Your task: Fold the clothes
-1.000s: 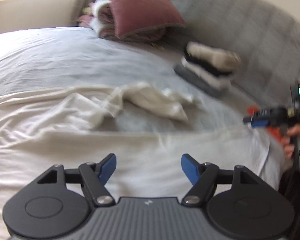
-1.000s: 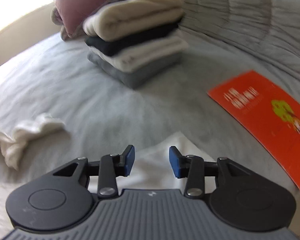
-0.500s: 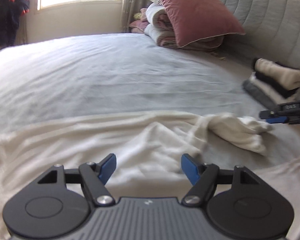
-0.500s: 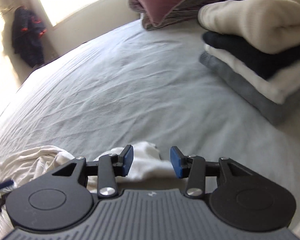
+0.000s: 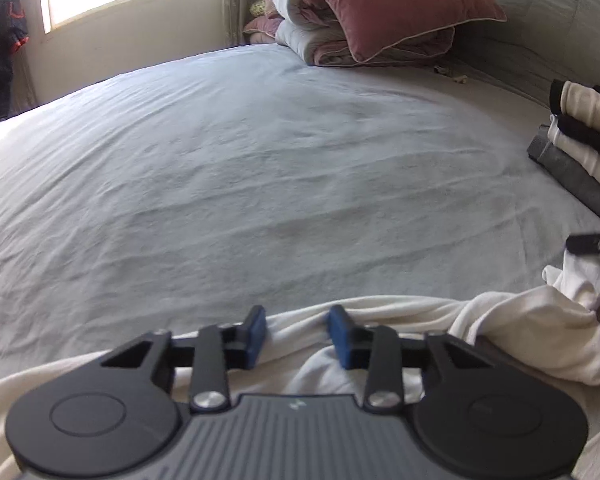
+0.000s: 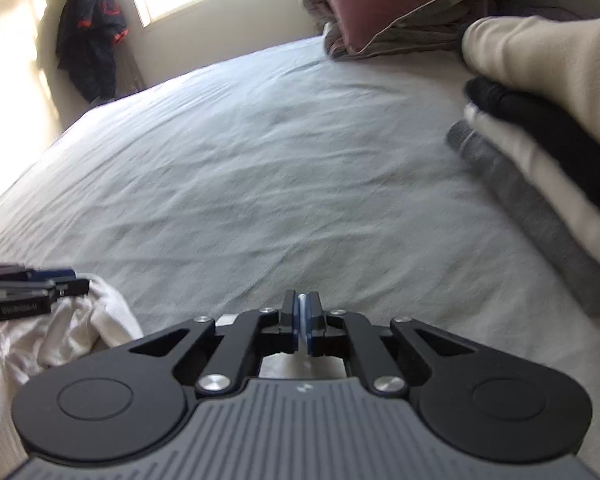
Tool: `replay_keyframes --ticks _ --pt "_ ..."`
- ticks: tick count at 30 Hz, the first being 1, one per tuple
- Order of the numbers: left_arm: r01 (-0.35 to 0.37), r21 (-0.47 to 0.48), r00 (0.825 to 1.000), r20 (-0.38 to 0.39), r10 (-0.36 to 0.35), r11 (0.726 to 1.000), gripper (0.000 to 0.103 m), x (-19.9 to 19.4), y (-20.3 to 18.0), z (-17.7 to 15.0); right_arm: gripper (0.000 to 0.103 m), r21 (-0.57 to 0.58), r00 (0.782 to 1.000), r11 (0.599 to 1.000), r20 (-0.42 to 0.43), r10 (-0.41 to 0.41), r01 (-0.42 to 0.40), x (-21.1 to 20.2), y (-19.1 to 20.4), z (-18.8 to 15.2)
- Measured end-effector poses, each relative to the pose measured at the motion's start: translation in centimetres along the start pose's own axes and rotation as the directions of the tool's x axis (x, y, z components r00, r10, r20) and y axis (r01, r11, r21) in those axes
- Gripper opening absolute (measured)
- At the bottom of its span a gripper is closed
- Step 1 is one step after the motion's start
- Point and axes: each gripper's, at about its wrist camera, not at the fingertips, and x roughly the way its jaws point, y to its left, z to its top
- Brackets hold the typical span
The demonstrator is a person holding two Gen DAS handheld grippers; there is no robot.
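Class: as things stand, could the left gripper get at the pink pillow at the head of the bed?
Probably not yet. The left gripper is closing around the white garment at the near edge, and the pink pillow lies across the whole bedsheet. Nothing blocks the way.

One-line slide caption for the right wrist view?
Right gripper shut on a fold of white cotton garment, beside the stack of folded clothes.
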Motion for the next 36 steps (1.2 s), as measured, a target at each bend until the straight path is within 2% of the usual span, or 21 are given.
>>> replay_keyframes --ticks 2,3,7,13,17,22,31,36 --pt "0.005 0.013 1.000 -0.004 -0.005 1.000 0.005 0.1 -0.5 0.2 0.004 0.010 0.999 1.000 0.036 -0.018 0.017 -1.0 -0.4 0.7" --pt "-0.003 0.024 1.000 -0.004 0.003 1.000 0.002 0.1 -0.9 0.3 0.004 0.000 0.998 1.000 0.058 -0.030 0.030 -1.6 -0.4 1.0" --pt "-0.053 0.046 0.997 0.058 0.050 0.998 0.001 -1.1 -1.6 0.5 0.004 -0.025 0.987 0.997 0.141 -0.072 0.076 -3.8 -0.7 1.5" --pt "-0.110 -0.055 0.977 0.177 0.118 0.992 0.001 -3.3 -0.8 1.2 0.004 -0.007 0.963 0.991 0.235 -0.129 0.135 -5.9 -1.6 2.2" --pt "-0.142 -0.102 0.965 0.208 0.161 0.985 0.001 -4.0 -0.4 1.7 0.004 0.001 0.947 0.985 0.274 -0.168 0.174 -6.9 -2.1 2.7" --pt "-0.151 -0.136 0.965 0.196 0.176 0.979 0.001 -4.4 0.2 1.9 0.004 0.016 0.937 0.978 0.285 -0.202 0.206 -7.9 -3.3 2.9" --pt "-0.187 -0.102 0.968 0.153 0.201 0.977 0.001 -4.5 0.3 1.2 0.004 0.069 0.938 0.973 0.258 -0.233 0.222 -7.2 -5.6 2.5" --pt "-0.218 -0.097 0.958 0.168 0.232 0.971 0.001 -3.6 0.1 2.3 0.004 0.003 0.916 0.963 0.306 -0.258 0.271 -6.9 -4.2 3.9"
